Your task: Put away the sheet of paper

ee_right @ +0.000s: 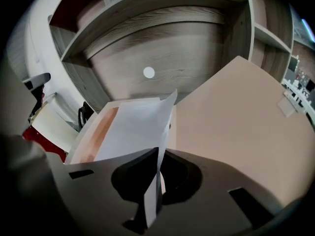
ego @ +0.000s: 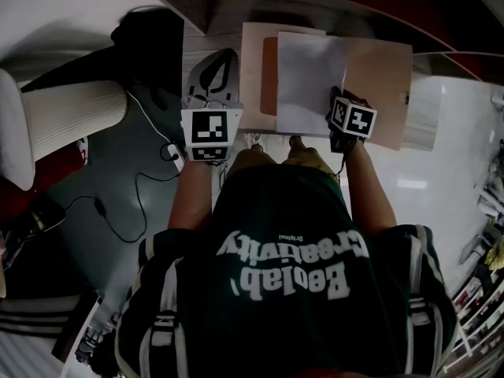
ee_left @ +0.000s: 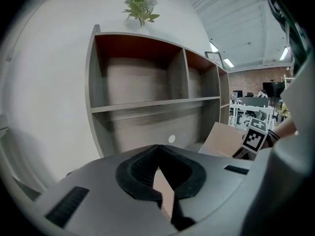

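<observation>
Head view: blank white rect. sheet point(ego: 309, 81)

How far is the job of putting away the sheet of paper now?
Done: the folder is open. In hand: the right hand-held gripper is shut on the sheet of paper, over the folder; the left hand-held gripper seems shut on a tan folder edge. Left: lay the sheet inside and let go.

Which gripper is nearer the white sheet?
Right. The right gripper has its jaws shut on the sheet; the left gripper is off to its left, at the edge of the folder.
</observation>
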{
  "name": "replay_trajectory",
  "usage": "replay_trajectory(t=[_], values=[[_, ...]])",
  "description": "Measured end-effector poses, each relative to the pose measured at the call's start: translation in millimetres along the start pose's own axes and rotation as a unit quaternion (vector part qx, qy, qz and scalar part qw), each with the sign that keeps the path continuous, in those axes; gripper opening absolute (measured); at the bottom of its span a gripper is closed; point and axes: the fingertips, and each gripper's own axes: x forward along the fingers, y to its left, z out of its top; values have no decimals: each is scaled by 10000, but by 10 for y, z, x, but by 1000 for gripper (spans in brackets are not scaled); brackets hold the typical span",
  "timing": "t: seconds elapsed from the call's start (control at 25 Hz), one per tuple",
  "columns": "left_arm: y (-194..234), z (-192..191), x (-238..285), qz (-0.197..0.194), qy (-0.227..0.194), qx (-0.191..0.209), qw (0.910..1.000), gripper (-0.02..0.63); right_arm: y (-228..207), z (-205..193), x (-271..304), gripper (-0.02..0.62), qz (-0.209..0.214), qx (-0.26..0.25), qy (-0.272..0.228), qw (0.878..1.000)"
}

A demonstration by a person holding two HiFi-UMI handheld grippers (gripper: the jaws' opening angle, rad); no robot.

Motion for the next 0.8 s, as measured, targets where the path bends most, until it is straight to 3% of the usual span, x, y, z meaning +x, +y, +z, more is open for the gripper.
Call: replay_trajectory(t=[0.44,0.8], values=[[-194,78,295,-179,0,8,9998,18,-835,103,-180,34,-1046,-374,9,9938],[-268,103,368,-179,44,52,9998,18,-1115,41,-79,34,-1125,-341,-128,9930]])
